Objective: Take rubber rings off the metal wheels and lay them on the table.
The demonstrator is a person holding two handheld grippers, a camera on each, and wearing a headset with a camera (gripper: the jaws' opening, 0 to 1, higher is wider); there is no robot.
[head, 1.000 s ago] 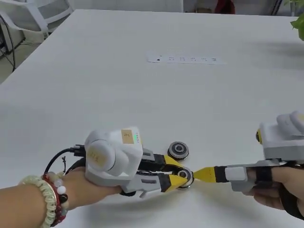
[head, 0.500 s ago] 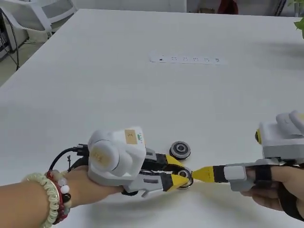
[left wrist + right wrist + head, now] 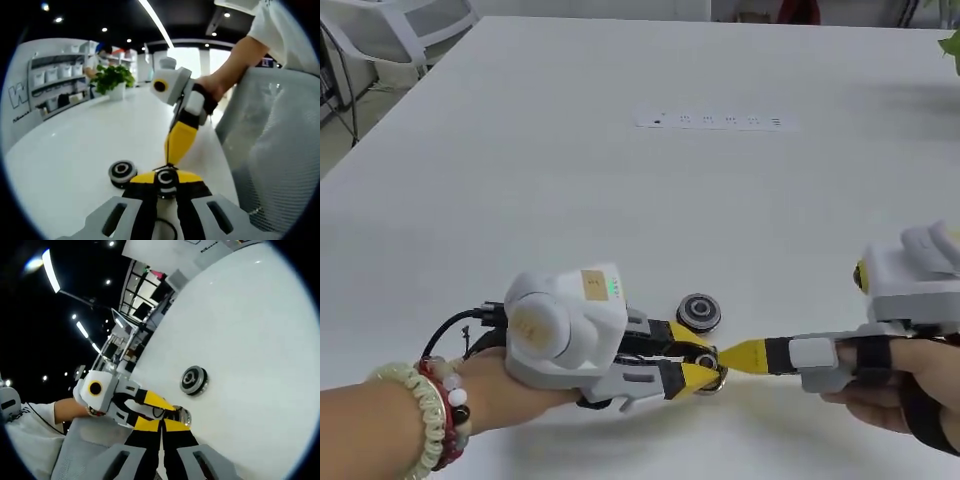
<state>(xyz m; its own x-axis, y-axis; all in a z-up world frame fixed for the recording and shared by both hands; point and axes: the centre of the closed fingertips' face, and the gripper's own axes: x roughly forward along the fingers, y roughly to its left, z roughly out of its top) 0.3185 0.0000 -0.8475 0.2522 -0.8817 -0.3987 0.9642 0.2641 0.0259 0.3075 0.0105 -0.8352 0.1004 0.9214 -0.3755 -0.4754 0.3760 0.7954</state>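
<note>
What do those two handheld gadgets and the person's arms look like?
Both the left gripper and right gripper have white-grey bodies and yellow-and-black fingers. A black cable trails from the left one. Bead bracelets circle that wrist; a black strap wraps the other hand.

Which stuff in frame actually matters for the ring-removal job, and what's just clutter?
Job in hand:
- wheel, clamped in the left hand-held gripper
- right hand-held gripper, jaws together, tip at that wheel
- second wheel, lying free on the table

Just lying about:
- power strip
- chair
- plant
</note>
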